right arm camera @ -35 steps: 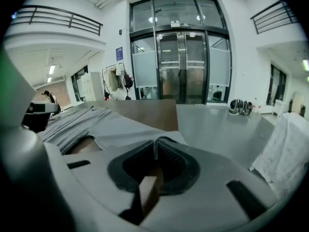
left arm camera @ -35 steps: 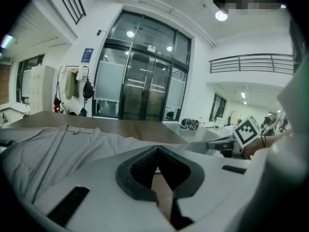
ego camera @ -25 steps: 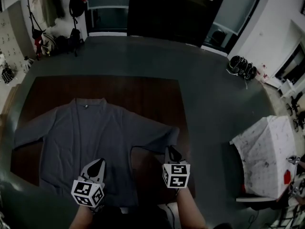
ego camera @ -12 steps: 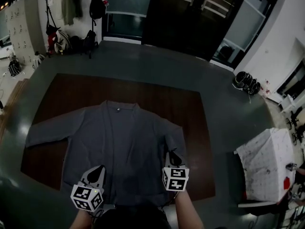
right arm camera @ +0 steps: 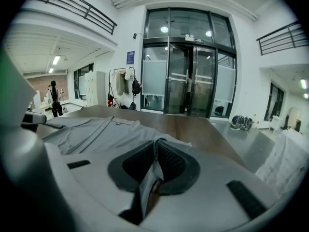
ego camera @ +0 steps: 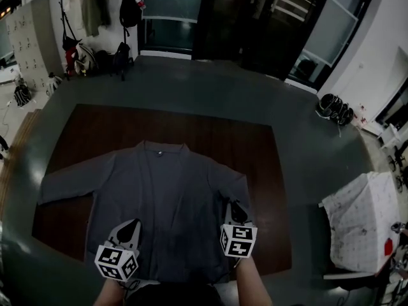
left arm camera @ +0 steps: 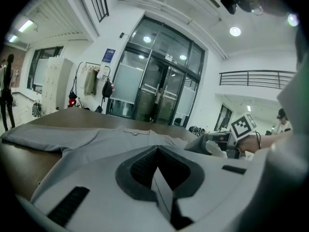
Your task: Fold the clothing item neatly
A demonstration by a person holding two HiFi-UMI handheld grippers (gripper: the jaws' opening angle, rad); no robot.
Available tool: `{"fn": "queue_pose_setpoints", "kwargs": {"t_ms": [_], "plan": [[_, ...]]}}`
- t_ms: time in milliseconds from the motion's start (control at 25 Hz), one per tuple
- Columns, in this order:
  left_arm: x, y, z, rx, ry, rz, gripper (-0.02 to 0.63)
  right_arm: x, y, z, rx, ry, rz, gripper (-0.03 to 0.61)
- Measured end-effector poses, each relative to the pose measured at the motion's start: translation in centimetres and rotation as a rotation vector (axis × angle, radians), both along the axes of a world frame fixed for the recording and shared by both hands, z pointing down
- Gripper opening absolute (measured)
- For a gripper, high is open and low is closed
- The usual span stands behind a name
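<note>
A grey cardigan (ego camera: 166, 203) lies front-up on the dark brown table (ego camera: 95, 126), collar away from me. Its left sleeve (ego camera: 70, 183) stretches out flat to the left. Its right sleeve (ego camera: 241, 187) is drawn in along the body's side. My right gripper (ego camera: 233, 204) is at that sleeve's end, and in the right gripper view (right arm camera: 155, 141) a strip of grey cloth is pinched between the jaws. My left gripper (ego camera: 132, 223) sits low over the lower left front. Its jaws (left arm camera: 155, 151) are shut, with a thin grey fold of cloth between them.
A white patterned cloth (ego camera: 360, 222) covers something on the floor to the right. Shoes (ego camera: 336, 110) lie by the far wall. A coat rack with bags (ego camera: 95, 11) stands at the back left beside glass doors (ego camera: 255, 18). A person (right arm camera: 52, 98) stands far off.
The right sleeve, which reached out to the right a second ago, now lies close along the body with the right gripper on it. The head view has shifted; the left gripper has hardly moved on the garment.
</note>
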State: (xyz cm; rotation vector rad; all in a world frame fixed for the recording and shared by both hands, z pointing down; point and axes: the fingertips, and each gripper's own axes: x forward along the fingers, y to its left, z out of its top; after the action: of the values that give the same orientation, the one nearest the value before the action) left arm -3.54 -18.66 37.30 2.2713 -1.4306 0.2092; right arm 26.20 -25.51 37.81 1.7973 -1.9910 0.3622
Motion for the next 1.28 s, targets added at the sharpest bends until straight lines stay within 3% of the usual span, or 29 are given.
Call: {"fn": "queue_pose_setpoints", "kwargs": {"t_ms": [240,480,640,1080,1280], "plan": [[0.5,-2.5,-2.3,0.038,-0.029,-0.013,0.008,0.4,-2.5,-1.0,0.019,-0.034,0.018,0.017],[-2.3,-3.3,-4.1,0.08,-0.031,-0.025,0.008,-2.1,-4.3,-4.9,0.091,-0.022,0.005,0.017],[-6.9,-4.9,-4.6,0.103,0.002,-0.035,0.008,-6.2,-5.7,-6.4,0.141,-0.02,-0.001,0.017],[-16.0,-8.2,-2.5,0.069,0.01,0.063,0.008,-19.1,-7.5,-5.2,0.138,0.011,0.04,0.017],[-19.0,-8.6,-1.6,0.048,0.026,0.063,0.008,-25.2,-7.9,-5.0,0.152,0.014,-0.016,0.017]]}}
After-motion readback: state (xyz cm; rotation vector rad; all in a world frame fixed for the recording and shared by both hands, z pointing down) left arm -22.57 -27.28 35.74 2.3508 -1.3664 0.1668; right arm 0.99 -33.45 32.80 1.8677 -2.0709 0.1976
